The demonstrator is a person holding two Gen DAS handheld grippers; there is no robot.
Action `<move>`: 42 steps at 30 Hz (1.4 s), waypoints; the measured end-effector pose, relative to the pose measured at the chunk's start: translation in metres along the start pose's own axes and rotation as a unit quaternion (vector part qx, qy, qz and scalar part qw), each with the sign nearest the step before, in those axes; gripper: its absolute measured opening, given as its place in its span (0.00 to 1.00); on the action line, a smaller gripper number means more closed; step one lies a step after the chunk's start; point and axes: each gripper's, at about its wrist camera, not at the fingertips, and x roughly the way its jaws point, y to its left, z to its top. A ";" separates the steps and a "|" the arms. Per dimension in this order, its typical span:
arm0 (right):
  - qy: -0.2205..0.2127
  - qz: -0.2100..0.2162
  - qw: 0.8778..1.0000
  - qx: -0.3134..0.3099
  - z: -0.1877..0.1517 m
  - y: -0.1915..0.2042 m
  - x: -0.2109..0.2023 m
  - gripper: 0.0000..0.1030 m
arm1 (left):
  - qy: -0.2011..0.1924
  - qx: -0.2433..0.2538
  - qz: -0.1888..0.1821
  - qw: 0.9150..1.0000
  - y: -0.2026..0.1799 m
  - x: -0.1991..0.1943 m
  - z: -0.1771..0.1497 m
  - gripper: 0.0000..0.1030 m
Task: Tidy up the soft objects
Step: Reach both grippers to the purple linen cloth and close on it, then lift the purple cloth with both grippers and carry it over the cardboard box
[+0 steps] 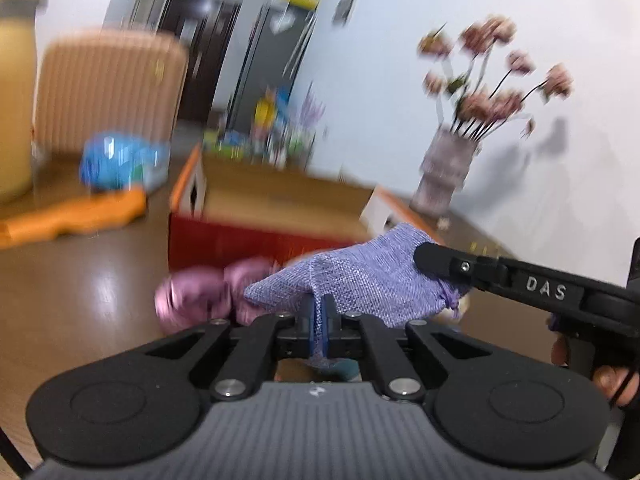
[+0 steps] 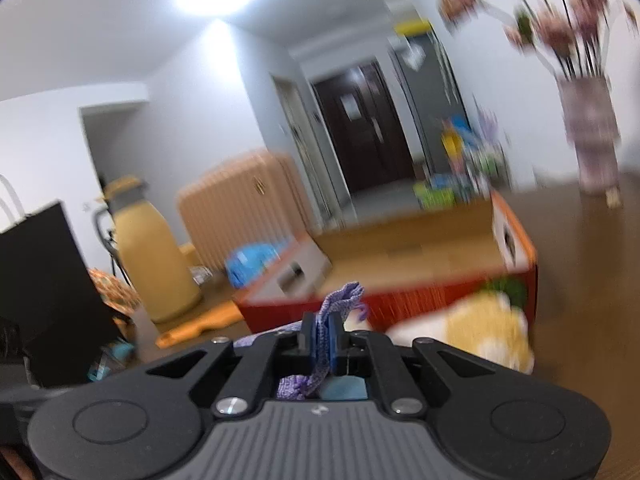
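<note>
A: Pouch (image 1: 360, 276) first. Purple woven cloth, and we have it held up above the table (image 1: 80, 280), one end in each tool.

B: Agreed. Our left gripper (image 1: 319, 312) is nipped tight on a fold of its lower edge, blue pads (image 1: 307, 320) pressed on the cloth. Our right gripper (image 2: 325, 338) pinches the gathered neck, the drawstring end poking up past the tips.

A: In the left view the right tool's finger lies across the pouch's far end. Both narrow, both holding pouch.

B: Just behind and below it, a pink bow (image 1: 200, 296), blurred. Beyond that, the red box (image 1: 240, 244), open, flaps out to both sides.

A: Right view shows a yellow plush (image 2: 480, 336) lying against the box's front. We cannot make out what it depicts.

B: Further out: orange strip (image 1: 80, 216), blue bundle (image 1: 120, 160), yellow bottle (image 2: 152, 256), all left of the box. Vase (image 1: 444, 172) of pink flowers on the right, by the wall.
</note>
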 end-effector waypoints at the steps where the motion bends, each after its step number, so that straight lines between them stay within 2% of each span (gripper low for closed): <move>1: -0.013 0.004 1.000 -0.007 0.003 0.006 -0.011 0.05 | -0.012 0.005 -0.005 1.000 -0.005 -0.013 0.003 0.04; 4: -0.046 0.018 0.999 -0.015 0.003 0.020 -0.053 0.05 | -0.037 0.016 -0.022 0.999 -0.021 -0.053 -0.004 0.04; 6: -0.046 0.023 0.999 -0.010 -0.010 0.021 -0.082 0.05 | -0.032 0.020 -0.030 0.999 -0.032 -0.075 -0.020 0.04; 10: -0.008 0.013 1.000 -0.007 -0.057 0.020 -0.125 0.05 | -0.004 0.048 -0.043 0.998 -0.059 -0.103 -0.073 0.04; 13: 0.026 -0.001 1.000 -0.002 -0.095 0.014 -0.137 0.06 | 0.035 0.050 -0.044 0.997 -0.069 -0.099 -0.106 0.04; 15: 0.051 -0.034 0.998 -0.026 -0.112 0.016 -0.136 0.06 | 0.050 0.036 -0.025 0.998 -0.067 -0.097 -0.119 0.16; 16: 0.060 -0.047 0.996 -0.038 -0.119 0.018 -0.137 0.06 | 0.053 0.032 -0.024 0.998 -0.065 -0.097 -0.120 0.47; 17: 0.065 -0.057 0.995 -0.044 -0.123 0.016 -0.137 0.11 | 0.047 0.028 -0.028 0.998 -0.063 -0.099 -0.120 0.64; 19: 0.058 -0.058 0.996 -0.034 -0.123 0.013 -0.142 0.12 | 0.021 0.013 -0.018 1.000 -0.057 -0.103 -0.116 0.71; 20: 0.048 -0.055 0.997 -0.028 -0.122 0.011 -0.145 0.15 | 0.018 0.004 -0.018 1.000 -0.054 -0.101 -0.113 0.71; 21: 0.036 -0.056 0.998 -0.022 -0.121 0.010 -0.147 0.26 | 0.029 -0.006 -0.018 0.999 -0.051 -0.095 -0.111 0.70; 22: 0.028 -0.057 0.998 -0.017 -0.120 0.009 -0.148 0.33 | 0.045 -0.021 -0.018 0.999 -0.048 -0.088 -0.109 0.62; 23: 0.023 -0.058 0.998 -0.013 -0.120 0.008 -0.146 0.42 | 0.057 -0.031 -0.021 0.998 -0.046 -0.082 -0.109 0.49; 25: 0.028 -0.068 0.997 -0.012 -0.119 0.005 -0.134 0.44 | 0.079 -0.045 -0.040 0.995 -0.042 -0.073 -0.113 0.38; 28: 0.052 -0.083 0.995 -0.023 -0.126 0.003 -0.118 0.43 | 0.090 -0.058 -0.061 0.992 -0.040 -0.073 -0.118 0.16; 29: 0.057 -0.085 0.994 -0.027 -0.130 0.004 -0.114 0.43 | 0.089 -0.061 -0.066 0.992 -0.039 -0.075 -0.119 0.15; 36: 0.065 -0.125 0.981 -0.131 -0.147 0.028 -0.106 0.33 | 0.086 -0.052 -0.071 0.992 -0.041 -0.076 -0.122 0.09; 37: 0.066 -0.124 0.982 -0.128 -0.146 0.029 -0.105 0.29 | 0.086 -0.050 -0.072 0.992 -0.042 -0.076 -0.122 0.09; 38: 0.069 -0.118 0.982 -0.127 -0.145 0.029 -0.105 0.16 | 0.086 -0.049 -0.073 0.992 -0.043 -0.076 -0.122 0.08; 39: 0.073 -0.109 0.982 -0.132 -0.144 0.031 -0.105 0.07 | 0.087 -0.047 -0.073 0.992 -0.043 -0.075 -0.121 0.08; 42: 0.079 -0.102 0.983 -0.129 -0.139 0.031 -0.105 0.03 | 0.082 -0.038 -0.081 0.993 -0.045 -0.077 -0.113 0.08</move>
